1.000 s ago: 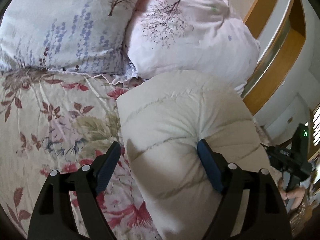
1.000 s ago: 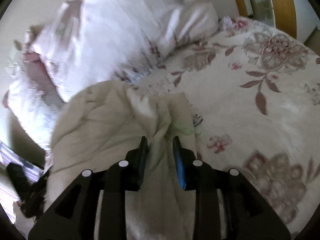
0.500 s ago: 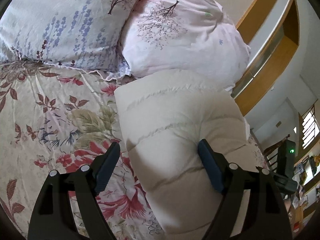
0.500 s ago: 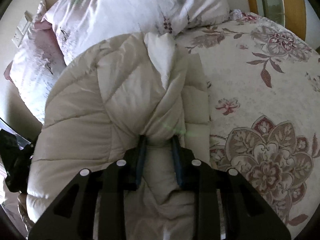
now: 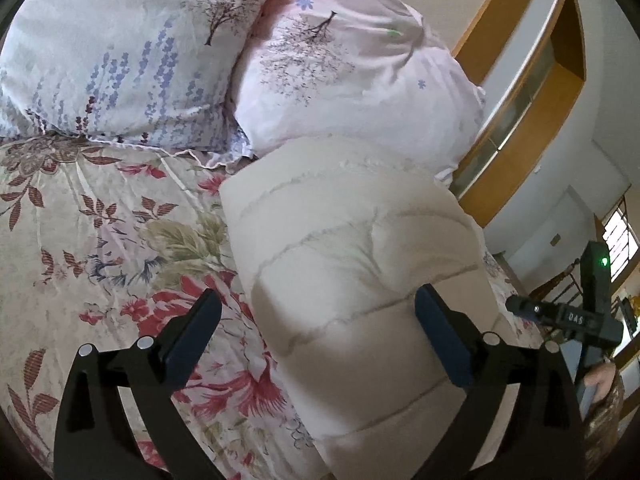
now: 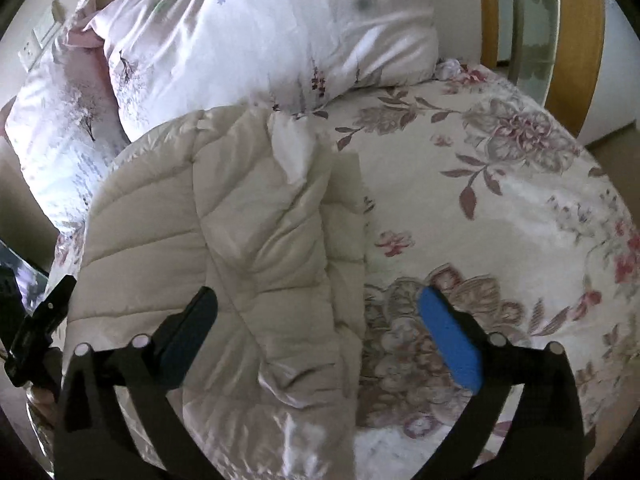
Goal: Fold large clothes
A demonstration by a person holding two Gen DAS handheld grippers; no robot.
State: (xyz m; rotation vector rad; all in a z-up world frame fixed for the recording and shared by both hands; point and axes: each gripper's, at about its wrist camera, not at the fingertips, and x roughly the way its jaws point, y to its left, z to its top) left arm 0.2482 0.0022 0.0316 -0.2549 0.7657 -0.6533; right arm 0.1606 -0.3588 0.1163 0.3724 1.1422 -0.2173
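Where right view hides it, lavender pillow [image 5: 108,60].

The folded jacket [image 5: 352,264] lies on the bed [image 5: 100,240], its far end touching the pillow [image 5: 360,80] behind it. A second pillow [image 5: 112,60] lies left of that pillow, touching it. A cabinet [image 5: 532,112] stands right of the jacket, beyond the bed's edge. In the right wrist view, bare bed [image 6: 500,200] lies right of the jacket [image 6: 224,240].
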